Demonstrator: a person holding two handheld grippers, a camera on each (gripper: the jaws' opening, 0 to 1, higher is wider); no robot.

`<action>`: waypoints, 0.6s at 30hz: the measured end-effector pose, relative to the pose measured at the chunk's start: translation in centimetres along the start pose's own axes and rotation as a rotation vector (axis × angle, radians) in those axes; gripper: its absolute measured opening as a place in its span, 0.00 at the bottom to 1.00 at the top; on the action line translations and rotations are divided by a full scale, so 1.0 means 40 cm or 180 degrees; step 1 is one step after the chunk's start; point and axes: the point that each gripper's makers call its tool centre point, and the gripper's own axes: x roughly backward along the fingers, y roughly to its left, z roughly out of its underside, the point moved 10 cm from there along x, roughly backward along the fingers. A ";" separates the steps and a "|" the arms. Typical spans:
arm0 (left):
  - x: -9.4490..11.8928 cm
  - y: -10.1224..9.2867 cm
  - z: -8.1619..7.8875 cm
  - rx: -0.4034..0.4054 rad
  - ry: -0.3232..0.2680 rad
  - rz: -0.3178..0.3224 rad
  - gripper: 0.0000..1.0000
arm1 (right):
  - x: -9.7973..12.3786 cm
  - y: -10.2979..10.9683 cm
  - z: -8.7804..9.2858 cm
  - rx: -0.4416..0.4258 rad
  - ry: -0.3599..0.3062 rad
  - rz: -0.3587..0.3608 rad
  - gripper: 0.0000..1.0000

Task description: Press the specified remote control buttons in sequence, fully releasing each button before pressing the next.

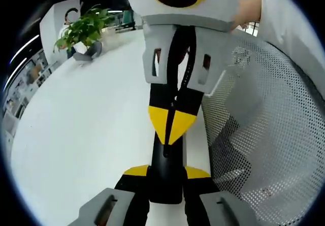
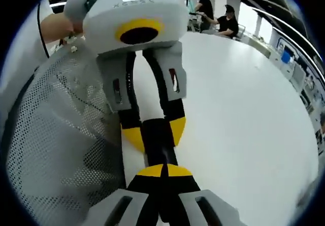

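A slim black remote control point(image 1: 165, 161) is held lengthwise between the yellow-tipped jaws of my left gripper point(image 1: 165, 174), which is shut on it above the white table point(image 1: 86, 134). My right gripper point(image 1: 170, 128) comes in from the opposite side with its yellow tips together, resting on the remote's far end. In the right gripper view, my right gripper point(image 2: 163, 171) is shut and its tips meet the remote point(image 2: 158, 134), which my left gripper point(image 2: 154, 132) clamps from both sides. The buttons are hidden.
A grey mesh chair back point(image 1: 274, 129) point(image 2: 56, 144) stands close beside the grippers at the table's edge. A potted plant point(image 1: 84, 29) sits at the far corner of the table. Two people point(image 2: 223, 20) sit at the table's far end.
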 end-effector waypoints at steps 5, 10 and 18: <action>0.001 0.000 0.000 -0.0050 -0.0008 0.0021 0.23 | -0.004 -0.002 -0.003 0.0003 -0.0010 0.0004 0.00; 0.001 0.000 -0.002 -0.0051 0.0017 0.0021 0.23 | -0.003 -0.005 0.003 -0.0202 -0.0091 0.0010 0.00; -0.001 -0.001 -0.004 -0.0049 0.0064 0.0007 0.23 | -0.002 0.020 0.005 -0.0117 -0.0199 0.0133 0.00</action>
